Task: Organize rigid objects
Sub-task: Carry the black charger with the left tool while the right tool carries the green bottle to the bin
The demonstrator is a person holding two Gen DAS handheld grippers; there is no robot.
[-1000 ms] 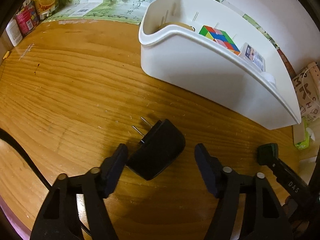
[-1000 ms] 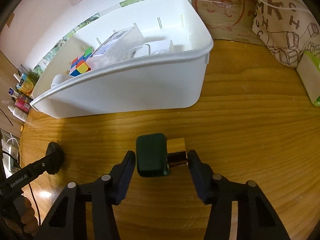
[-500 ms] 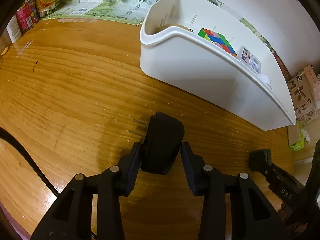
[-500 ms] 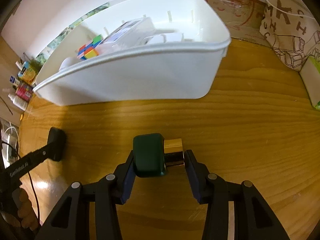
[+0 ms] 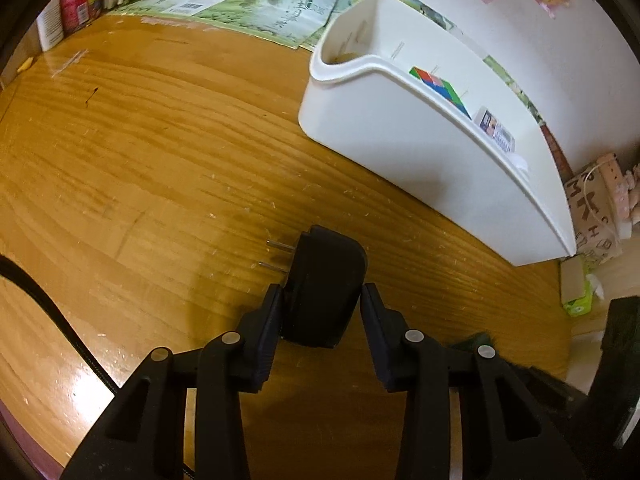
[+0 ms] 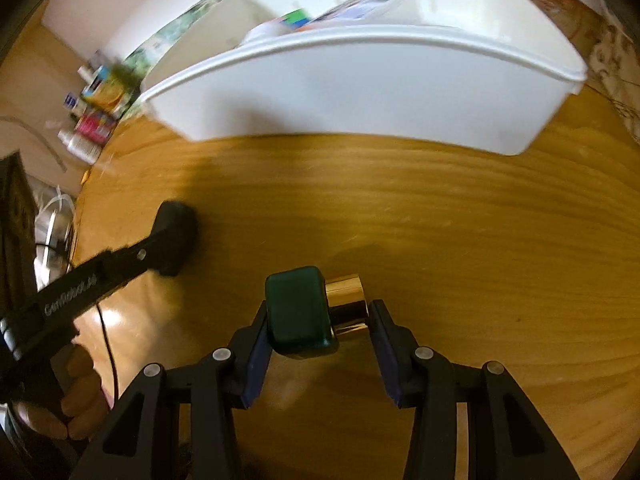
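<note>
Both things have been clamped and lifted off the tabletop (image 5: pixel 140 152) — the charger (image 5: pixel 325 286) in the left gripper (image 5: pixel 322 322) jaws, the bottle (image 6: pixel 310 314) (green, gold-capped) in the right gripper (image 6: pixel 316 342) jaws — ready for the white bin (image 5: pixel 420 148).

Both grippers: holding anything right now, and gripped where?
Left gripper clamps the black plug adapter across its body sides, prongs pointing left. Right gripper pinches the green bottle end to end, base and gold cap.

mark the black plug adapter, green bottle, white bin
black plug adapter (image 5: pixel 326 280), left wrist view, top face.
green bottle (image 6: pixel 298 316), right wrist view, green body.
white bin (image 5: pixel 420 148), left wrist view, front wall.
</note>
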